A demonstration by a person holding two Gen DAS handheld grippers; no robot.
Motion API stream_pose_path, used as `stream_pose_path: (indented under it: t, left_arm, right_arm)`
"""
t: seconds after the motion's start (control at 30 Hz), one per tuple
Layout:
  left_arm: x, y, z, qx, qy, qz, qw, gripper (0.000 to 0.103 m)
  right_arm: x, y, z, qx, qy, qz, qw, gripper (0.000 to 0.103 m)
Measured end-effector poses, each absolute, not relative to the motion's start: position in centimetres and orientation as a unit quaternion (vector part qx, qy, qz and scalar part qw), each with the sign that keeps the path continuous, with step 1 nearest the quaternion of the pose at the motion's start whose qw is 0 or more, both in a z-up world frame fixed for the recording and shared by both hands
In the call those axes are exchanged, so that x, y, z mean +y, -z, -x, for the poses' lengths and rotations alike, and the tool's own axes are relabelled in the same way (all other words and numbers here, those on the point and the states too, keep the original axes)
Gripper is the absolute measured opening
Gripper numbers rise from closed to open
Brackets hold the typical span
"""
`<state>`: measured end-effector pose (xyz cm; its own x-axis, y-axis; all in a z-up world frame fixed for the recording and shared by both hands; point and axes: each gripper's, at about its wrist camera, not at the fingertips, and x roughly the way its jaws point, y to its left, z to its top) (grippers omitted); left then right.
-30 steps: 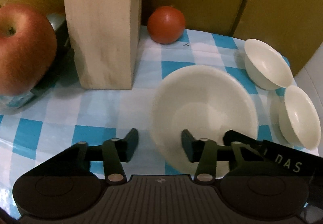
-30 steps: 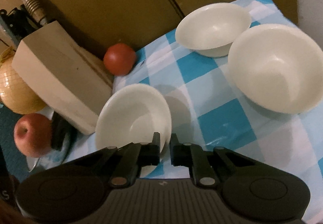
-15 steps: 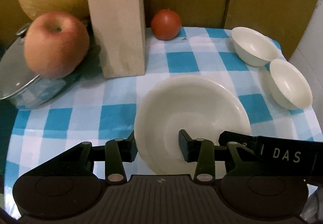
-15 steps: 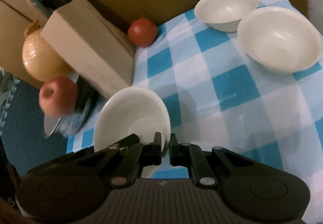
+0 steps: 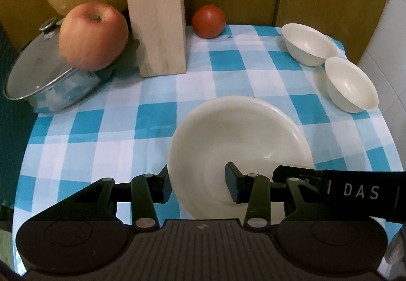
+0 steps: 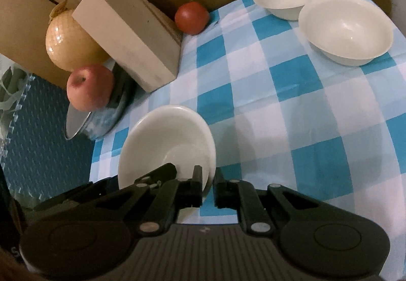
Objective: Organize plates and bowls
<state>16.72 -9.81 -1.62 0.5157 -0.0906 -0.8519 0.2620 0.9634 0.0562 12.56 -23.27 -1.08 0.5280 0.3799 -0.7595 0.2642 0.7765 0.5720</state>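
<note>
White plate [image 6: 167,144]: rim clamped between right gripper [image 6: 208,191] pads, left gripper [image 5: 198,184] fingers part-spread astride its left wall, contact unclear.

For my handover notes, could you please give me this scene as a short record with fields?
surface: blue checked cloth
plate: white, rim pinched in right gripper's shut jaws
left gripper: jaws apart astride plate rim, just opened slightly
bowls: far bowl, near bowl, side by side at right
clutter: apple, tomato, wooden block, pot
</note>
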Motion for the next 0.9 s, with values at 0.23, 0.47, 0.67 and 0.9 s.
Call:
stream_pose_path:
  t: [0.23,0.47,0.67,0.9]
  left_arm:
    - [-9.6,2.5,-17.0,0.497,0.101,-0.085,0.857,0.053]
    - [-9.6,3.1,-17.4,0.498,0.095,-0.092,0.857,0.068]
    - [-9.5,3.1,-17.5,0.498,0.097,-0.094,0.856,0.069]
    - [-9.6,2.8,-17.3,0.492,0.098,-0.095,0.86,0.073]
  right_arm:
    - [-23.1,1.7,-12.6,0.494,-0.031,-0.33,0.803,0.012]
    - [-23.5,2.0,-12.8,0.49,-0.018,-0.33,0.807,0.013]
    - [-23.4,1.8,-12.7,0.483,-0.013,-0.32,0.815,0.013]
    - [-23.5,1.7,-12.6,0.481,-0.008,-0.32,0.816,0.014]
